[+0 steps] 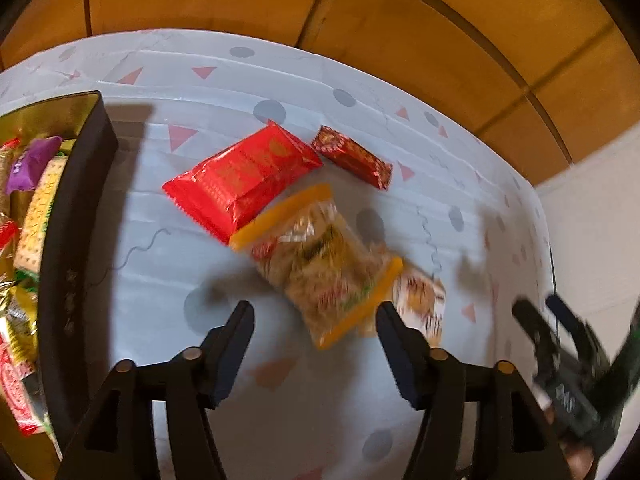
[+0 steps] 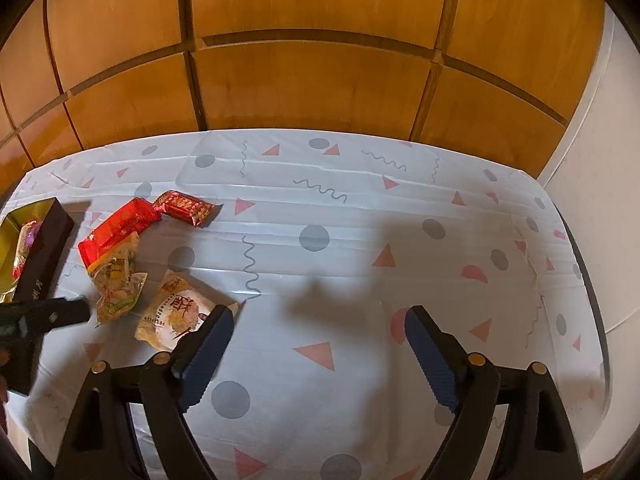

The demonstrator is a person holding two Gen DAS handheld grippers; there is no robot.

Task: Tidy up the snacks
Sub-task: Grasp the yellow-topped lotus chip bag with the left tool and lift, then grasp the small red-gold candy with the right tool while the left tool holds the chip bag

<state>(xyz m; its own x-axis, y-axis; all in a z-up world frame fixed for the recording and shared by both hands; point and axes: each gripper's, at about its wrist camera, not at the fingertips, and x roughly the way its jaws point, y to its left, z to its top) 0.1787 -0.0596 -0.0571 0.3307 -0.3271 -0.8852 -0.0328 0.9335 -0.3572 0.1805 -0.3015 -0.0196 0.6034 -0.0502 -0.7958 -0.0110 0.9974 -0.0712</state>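
A clear snack bag with yellow ends lies on the patterned tablecloth, just ahead of my open left gripper. A big red packet and a small dark red packet lie beyond it. A pale yellow packet lies partly under the clear bag, by the right finger. The black box at the left holds several snacks. My right gripper is open and empty over bare cloth. In the right wrist view the snacks lie to its left: the clear bag, the pale packet, the red packets.
The table ends at a wooden panelled wall behind and a white wall at the right. The right gripper shows at the lower right of the left wrist view. The left gripper's fingertip shows at the left of the right wrist view.
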